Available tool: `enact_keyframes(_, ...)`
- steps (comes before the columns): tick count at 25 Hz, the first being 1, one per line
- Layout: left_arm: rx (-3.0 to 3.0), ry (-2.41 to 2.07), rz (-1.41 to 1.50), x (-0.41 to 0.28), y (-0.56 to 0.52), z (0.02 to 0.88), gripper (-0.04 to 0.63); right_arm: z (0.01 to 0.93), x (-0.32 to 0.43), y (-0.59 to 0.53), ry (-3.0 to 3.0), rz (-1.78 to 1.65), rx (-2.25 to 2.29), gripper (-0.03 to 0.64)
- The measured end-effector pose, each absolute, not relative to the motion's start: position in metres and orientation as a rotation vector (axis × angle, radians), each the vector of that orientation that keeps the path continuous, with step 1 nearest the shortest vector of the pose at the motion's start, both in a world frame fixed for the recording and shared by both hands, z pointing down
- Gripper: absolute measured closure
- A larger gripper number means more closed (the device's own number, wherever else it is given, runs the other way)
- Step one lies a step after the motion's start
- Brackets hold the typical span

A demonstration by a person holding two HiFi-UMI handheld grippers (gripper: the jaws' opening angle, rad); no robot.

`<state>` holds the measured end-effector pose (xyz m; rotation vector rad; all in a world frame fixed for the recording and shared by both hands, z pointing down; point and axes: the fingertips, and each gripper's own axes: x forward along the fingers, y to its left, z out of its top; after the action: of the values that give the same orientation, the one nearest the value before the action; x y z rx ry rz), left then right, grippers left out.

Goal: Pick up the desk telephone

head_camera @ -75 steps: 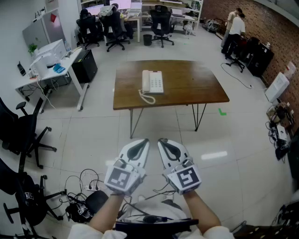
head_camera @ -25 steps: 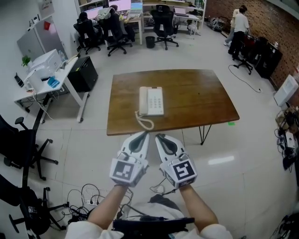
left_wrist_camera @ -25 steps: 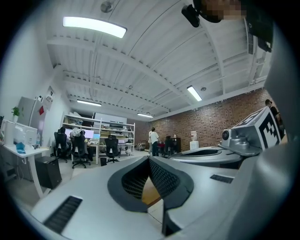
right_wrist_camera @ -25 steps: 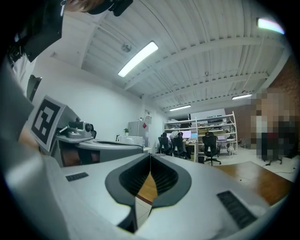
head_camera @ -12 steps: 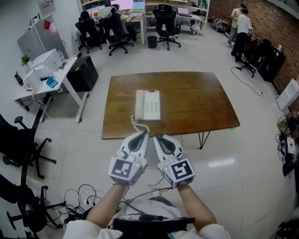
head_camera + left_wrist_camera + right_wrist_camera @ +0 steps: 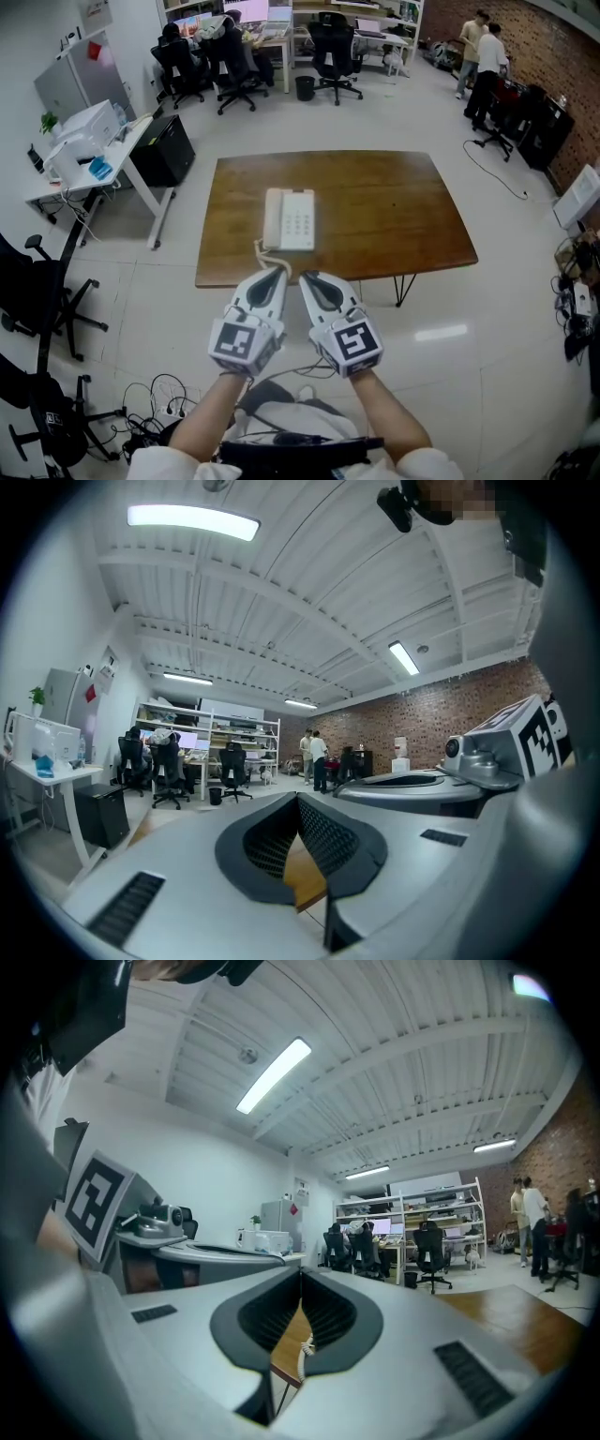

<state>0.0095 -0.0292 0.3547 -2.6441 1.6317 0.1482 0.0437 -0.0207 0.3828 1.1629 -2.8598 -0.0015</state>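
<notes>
A white desk telephone [image 6: 288, 219] lies on a brown wooden table [image 6: 394, 216], handset along its left side, coiled cord [image 6: 264, 253] hanging toward the table's near edge. My left gripper [image 6: 278, 273] and right gripper [image 6: 305, 278] are side by side just short of that near edge, both shut and empty, pointing level at the table. In the left gripper view the jaws [image 6: 298, 801] meet, with a sliver of tabletop between the pads. In the right gripper view the shut jaws [image 6: 301, 1279] frame the table edge and the coiled cord [image 6: 304, 1346].
Office chairs [image 6: 328, 42] and desks stand at the far end. A white desk [image 6: 112, 141] with a printer is at left, black chairs [image 6: 37, 281] nearer left. Two people [image 6: 483, 56] stand by the brick wall at right. Cables [image 6: 169, 403] lie on the floor near me.
The table and telephone have come nearer in the head view. Both grippers have advanced with me to the table's near edge, still shut.
</notes>
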Motion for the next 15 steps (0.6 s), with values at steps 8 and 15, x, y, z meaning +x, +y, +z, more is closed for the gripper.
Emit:
enact_keyframes(8, -2.639, 1.670, 0.180, 0.001, -0.044, 0.361, 0.595, 0.396, 0.044, -0.035, -2.831, 0.030, 1.159, 0.606)
enact_keyframes(15, -2.680, 1.691, 0.170, 0.004, -0.058, 0.373, 0.595, 0.397, 0.050, -0.052, -2.817, -0.007, 1.141, 0.605)
